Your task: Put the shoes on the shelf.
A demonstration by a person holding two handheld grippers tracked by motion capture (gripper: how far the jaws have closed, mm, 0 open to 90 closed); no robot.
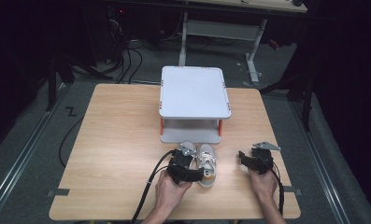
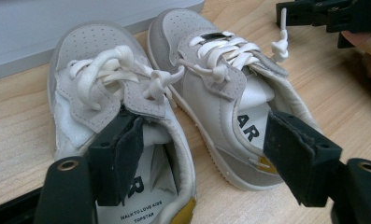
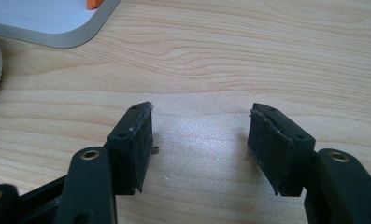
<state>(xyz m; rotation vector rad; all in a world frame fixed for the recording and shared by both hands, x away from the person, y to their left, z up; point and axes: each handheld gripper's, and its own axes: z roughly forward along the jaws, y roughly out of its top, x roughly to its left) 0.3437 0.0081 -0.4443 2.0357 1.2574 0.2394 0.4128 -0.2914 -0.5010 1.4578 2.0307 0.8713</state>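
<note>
A pair of small white-and-grey shoes (image 2: 174, 107) stands side by side on the wooden table (image 1: 117, 140), toes toward the grey two-tier shelf (image 1: 195, 91) just behind them. The left gripper (image 2: 202, 154) is spread wide over the pair: one jaw sits inside the opening of one shoe (insole printed "WALK TO LOVE KIDS"), the other beside the second shoe's heel. Nothing is clamped. The right gripper (image 3: 199, 144) is wide open over bare wood, empty.
</note>
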